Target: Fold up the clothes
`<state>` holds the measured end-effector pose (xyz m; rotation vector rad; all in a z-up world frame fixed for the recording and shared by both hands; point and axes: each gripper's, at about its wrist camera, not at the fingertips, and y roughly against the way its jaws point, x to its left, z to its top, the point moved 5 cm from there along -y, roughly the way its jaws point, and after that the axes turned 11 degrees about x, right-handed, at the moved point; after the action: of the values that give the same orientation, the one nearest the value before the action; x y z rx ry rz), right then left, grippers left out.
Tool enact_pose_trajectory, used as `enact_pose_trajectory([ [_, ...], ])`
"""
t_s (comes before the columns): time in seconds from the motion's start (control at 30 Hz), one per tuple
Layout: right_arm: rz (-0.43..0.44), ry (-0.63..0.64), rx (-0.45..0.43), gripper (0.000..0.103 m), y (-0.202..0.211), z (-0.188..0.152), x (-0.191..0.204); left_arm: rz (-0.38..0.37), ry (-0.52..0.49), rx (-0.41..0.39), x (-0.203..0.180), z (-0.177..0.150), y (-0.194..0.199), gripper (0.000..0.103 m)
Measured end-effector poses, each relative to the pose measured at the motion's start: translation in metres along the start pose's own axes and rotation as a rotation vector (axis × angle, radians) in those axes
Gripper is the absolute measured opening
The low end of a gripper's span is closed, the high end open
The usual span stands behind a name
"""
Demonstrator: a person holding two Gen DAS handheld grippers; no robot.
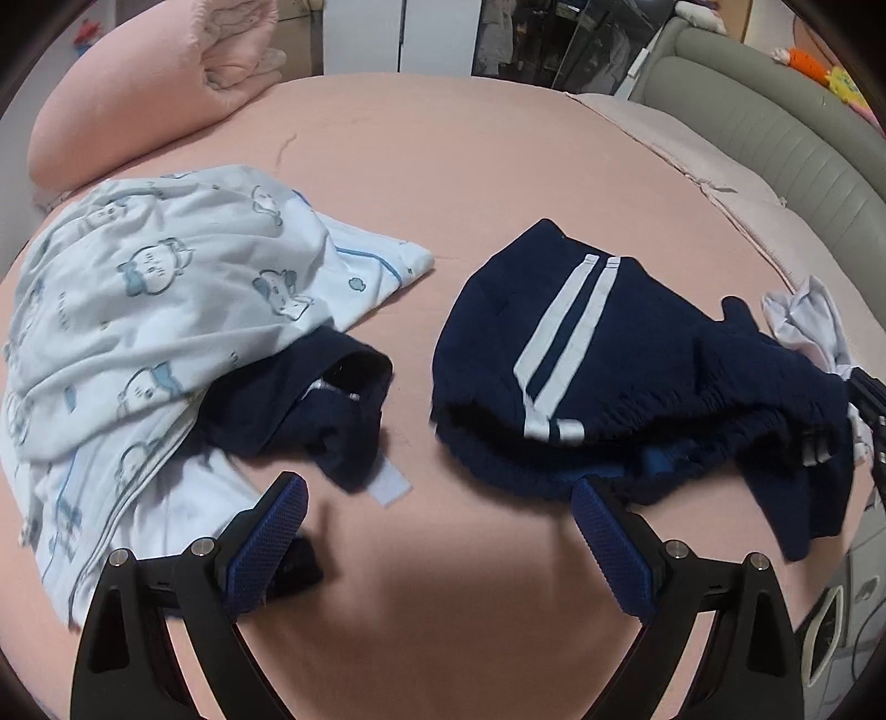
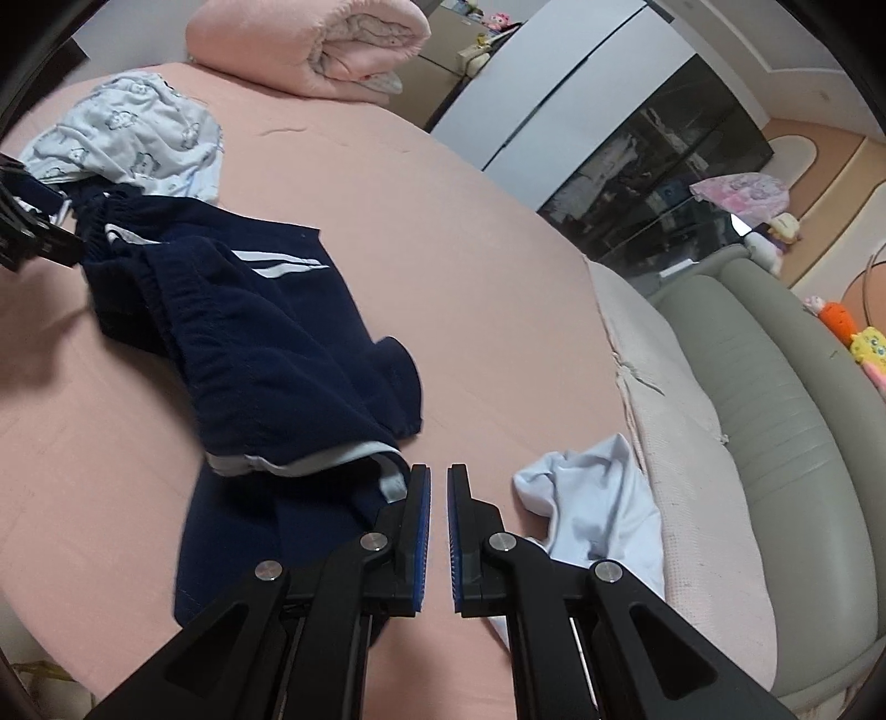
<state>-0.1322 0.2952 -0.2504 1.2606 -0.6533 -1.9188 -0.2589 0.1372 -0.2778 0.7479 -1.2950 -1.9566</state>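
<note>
Navy shorts with two white side stripes (image 1: 609, 376) lie crumpled on the pink bed; they also show in the right wrist view (image 2: 266, 332). My left gripper (image 1: 440, 487) is wide open and empty, just short of the shorts' waistband. My right gripper (image 2: 438, 471) has its jaws nearly closed with a narrow gap and nothing between them, at the shorts' leg hem. A second navy garment (image 1: 310, 410) lies partly under a light blue printed pyjama piece (image 1: 166, 310), which also shows in the right wrist view (image 2: 138, 144). A small white garment (image 2: 598, 498) lies beside the right gripper.
The pink bed sheet (image 1: 470, 183) spreads around the clothes. A rolled pink blanket (image 2: 321, 44) sits at the far end. A grey padded headboard (image 2: 775, 415) runs along the right edge. A wardrobe (image 2: 581, 83) and toys (image 2: 864, 343) stand beyond.
</note>
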Motion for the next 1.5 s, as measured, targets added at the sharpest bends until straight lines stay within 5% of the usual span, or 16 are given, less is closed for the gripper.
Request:
enact_pose_trajectory([
  [0.2,0.054,-0.040,-0.002,0.004,0.002,-0.004,0.001,-0.055,0.028,0.021,0.002,0.011,-0.015,0.097],
  [0.37,0.145,-0.137,-0.032,0.010,0.005,-0.010,0.000,-0.028,-0.056,0.057,-0.007,0.010,-0.019,0.097],
  [0.43,0.168,-0.137,-0.062,0.029,0.009,-0.011,0.005,-0.009,-0.096,0.072,-0.011,0.010,-0.020,0.097],
  [0.5,0.167,-0.119,-0.106,0.067,0.015,-0.012,0.014,0.007,-0.111,0.083,-0.012,0.011,-0.020,0.097],
  [0.53,0.167,-0.113,-0.120,0.070,0.017,-0.012,0.018,0.013,-0.115,0.085,-0.012,0.013,-0.021,0.097],
  [0.8,0.211,-0.064,-0.121,0.071,0.022,-0.008,0.043,-0.026,-0.046,0.134,-0.005,0.035,-0.024,0.097],
  [1.2,0.222,-0.154,-0.175,0.071,0.030,0.008,0.027,-0.150,0.094,0.170,0.020,0.039,-0.021,0.097],
  [1.5,0.291,-0.325,-0.126,0.071,0.013,0.032,0.016,-0.060,0.018,0.188,0.003,0.046,-0.028,0.097],
])
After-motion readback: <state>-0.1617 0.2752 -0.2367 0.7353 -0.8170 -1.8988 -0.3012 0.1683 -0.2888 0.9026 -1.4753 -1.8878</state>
